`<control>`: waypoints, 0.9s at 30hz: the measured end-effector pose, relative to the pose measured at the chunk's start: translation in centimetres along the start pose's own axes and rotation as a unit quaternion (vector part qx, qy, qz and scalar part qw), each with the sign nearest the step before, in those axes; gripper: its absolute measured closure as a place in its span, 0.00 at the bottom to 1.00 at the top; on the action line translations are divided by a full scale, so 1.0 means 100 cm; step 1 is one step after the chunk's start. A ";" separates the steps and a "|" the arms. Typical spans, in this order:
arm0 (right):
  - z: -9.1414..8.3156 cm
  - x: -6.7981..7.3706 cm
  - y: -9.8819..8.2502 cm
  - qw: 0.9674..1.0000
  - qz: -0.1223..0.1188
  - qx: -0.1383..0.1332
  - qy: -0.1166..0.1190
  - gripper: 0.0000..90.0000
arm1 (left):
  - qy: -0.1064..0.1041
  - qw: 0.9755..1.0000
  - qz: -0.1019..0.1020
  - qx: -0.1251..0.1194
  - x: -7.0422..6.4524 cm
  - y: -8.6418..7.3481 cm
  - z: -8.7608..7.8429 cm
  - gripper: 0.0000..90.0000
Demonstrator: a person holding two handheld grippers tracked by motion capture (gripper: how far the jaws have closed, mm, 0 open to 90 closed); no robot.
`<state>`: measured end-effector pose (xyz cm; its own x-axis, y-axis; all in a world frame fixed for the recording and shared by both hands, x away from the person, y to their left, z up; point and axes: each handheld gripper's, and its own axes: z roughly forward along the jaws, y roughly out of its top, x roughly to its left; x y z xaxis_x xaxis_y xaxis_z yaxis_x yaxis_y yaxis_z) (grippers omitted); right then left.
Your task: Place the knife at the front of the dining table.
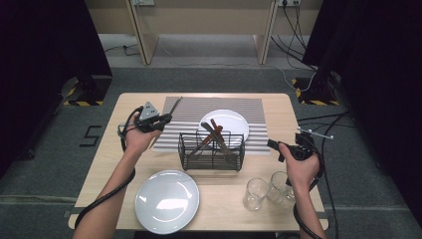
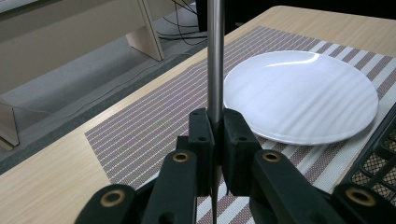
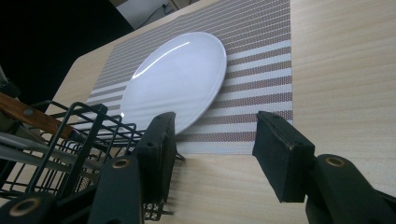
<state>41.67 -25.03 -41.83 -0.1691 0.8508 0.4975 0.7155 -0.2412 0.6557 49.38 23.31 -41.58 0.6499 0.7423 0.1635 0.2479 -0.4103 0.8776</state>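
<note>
My left gripper (image 1: 166,118) (image 2: 215,122) is shut on a slim metal utensil (image 1: 175,105) (image 2: 215,56), whose shaft rises straight up from between the pads, over the left part of the striped placemat (image 1: 194,105) (image 2: 154,126). A white plate (image 1: 231,122) (image 2: 299,95) (image 3: 177,79) lies on the mat to the right of it. My right gripper (image 1: 272,145) (image 3: 212,135) stands open with nothing between its jaws, low over the table just right of the black wire basket (image 1: 211,152) (image 3: 70,135).
The basket holds wooden-handled cutlery (image 1: 216,134). A grey plate (image 1: 166,200) lies at the front of the table. Two clear glasses (image 1: 256,193) (image 1: 278,186) stand at the front right, close to the right hand. Cables trail off both grippers.
</note>
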 end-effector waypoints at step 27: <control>0.000 -0.001 0.000 1.000 0.001 -0.001 0.001 0.54 | -0.007 1.000 -0.001 0.022 0.004 -0.009 0.026 0.92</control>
<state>41.69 -25.14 -41.83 -0.1696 0.8496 0.4994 0.7139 -0.2434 0.6566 51.33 22.60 -43.48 0.6596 0.7355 0.1550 0.2810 -0.4325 0.8567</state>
